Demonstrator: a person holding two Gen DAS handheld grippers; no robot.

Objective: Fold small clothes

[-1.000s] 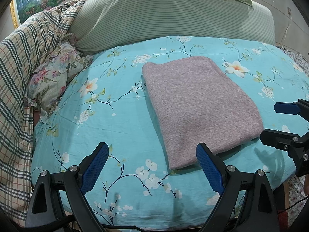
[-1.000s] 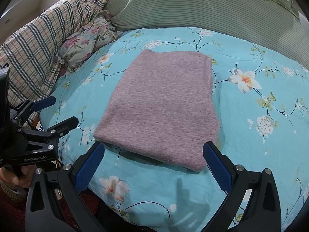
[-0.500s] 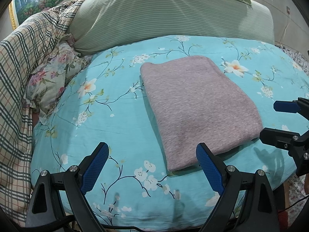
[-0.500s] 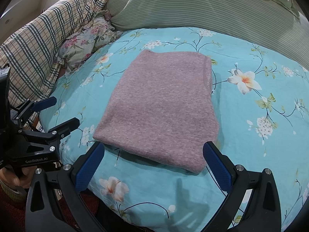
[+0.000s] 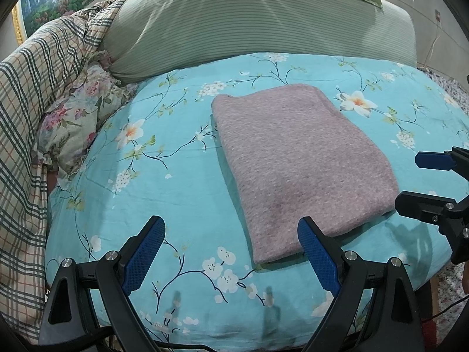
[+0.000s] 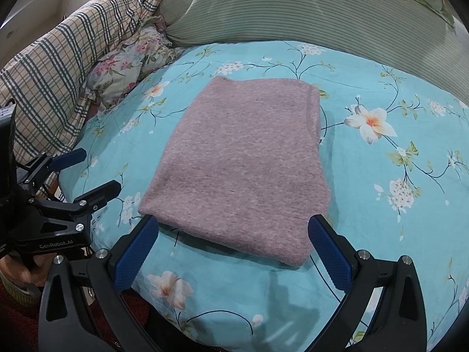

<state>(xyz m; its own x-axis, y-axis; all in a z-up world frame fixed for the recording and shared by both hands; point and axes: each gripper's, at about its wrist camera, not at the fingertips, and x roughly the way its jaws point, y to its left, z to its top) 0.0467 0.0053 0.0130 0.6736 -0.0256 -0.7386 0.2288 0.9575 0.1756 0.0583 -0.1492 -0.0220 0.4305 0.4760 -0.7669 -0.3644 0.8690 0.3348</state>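
A mauve knit garment [image 5: 299,161] lies folded into a flat rectangle on the turquoise floral bedsheet [image 5: 164,193]; it also shows in the right wrist view [image 6: 240,164]. My left gripper [image 5: 231,252] is open and empty, hovering just in front of the garment's near left corner. My right gripper [image 6: 234,249] is open and empty, straddling the garment's near edge without touching it. Each gripper shows in the other's view: the right one at the right edge [image 5: 425,182], the left one at the left edge [image 6: 85,173].
A large green striped pillow [image 5: 249,20] lies behind the garment. A plaid blanket [image 5: 32,94] and a floral cushion [image 5: 76,117] sit to the left. The bed's front edge runs just below the grippers [image 6: 234,325].
Both grippers have drawn back slightly and stayed open. The folded garment has not moved.
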